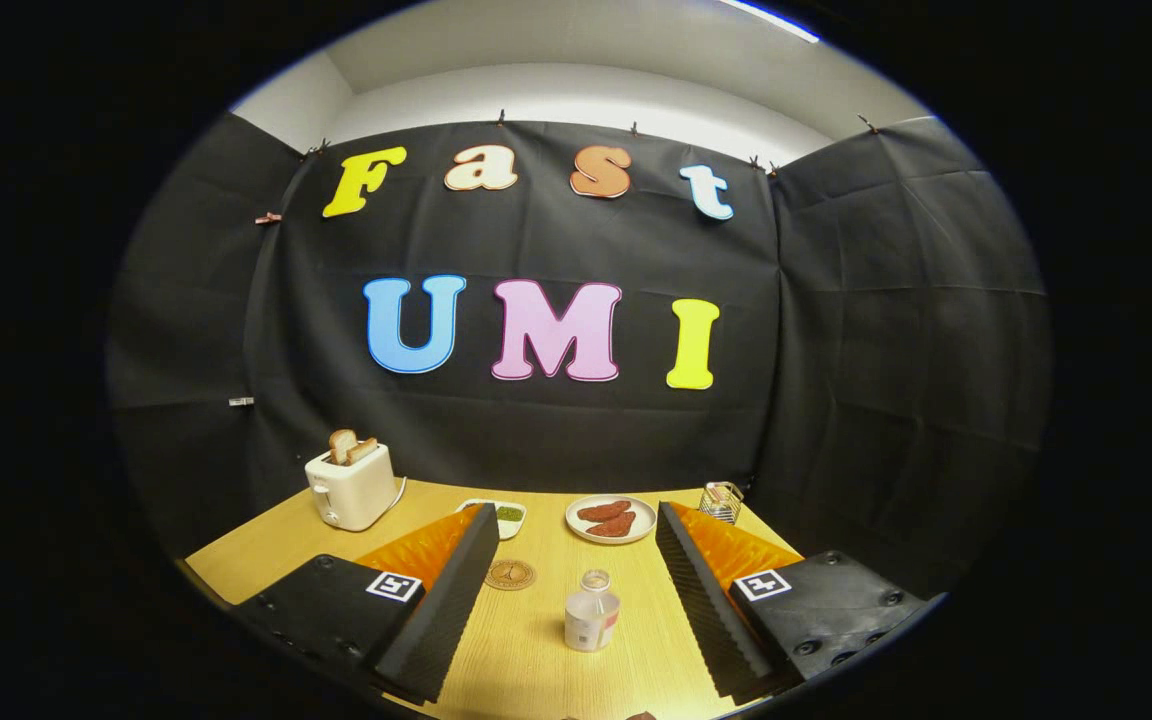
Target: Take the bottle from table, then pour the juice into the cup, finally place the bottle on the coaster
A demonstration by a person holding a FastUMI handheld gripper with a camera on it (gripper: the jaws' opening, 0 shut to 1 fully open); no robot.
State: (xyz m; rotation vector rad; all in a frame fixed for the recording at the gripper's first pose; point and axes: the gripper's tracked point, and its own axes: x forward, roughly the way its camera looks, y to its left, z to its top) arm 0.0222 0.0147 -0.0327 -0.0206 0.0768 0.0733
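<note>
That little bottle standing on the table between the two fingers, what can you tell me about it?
The bottle is small and looks like clear plastic, with a pale label wrapped around its lower body. Its mouth looks open, with no cap that I can make out. It stands upright on the wooden table, in the gap between the open gripper fingers, touching neither. The round coaster lies apart from it, near one finger. Whether it holds juice is hard to tell.

Bottle [592, 612] between spread tongs [576, 580]
</note>
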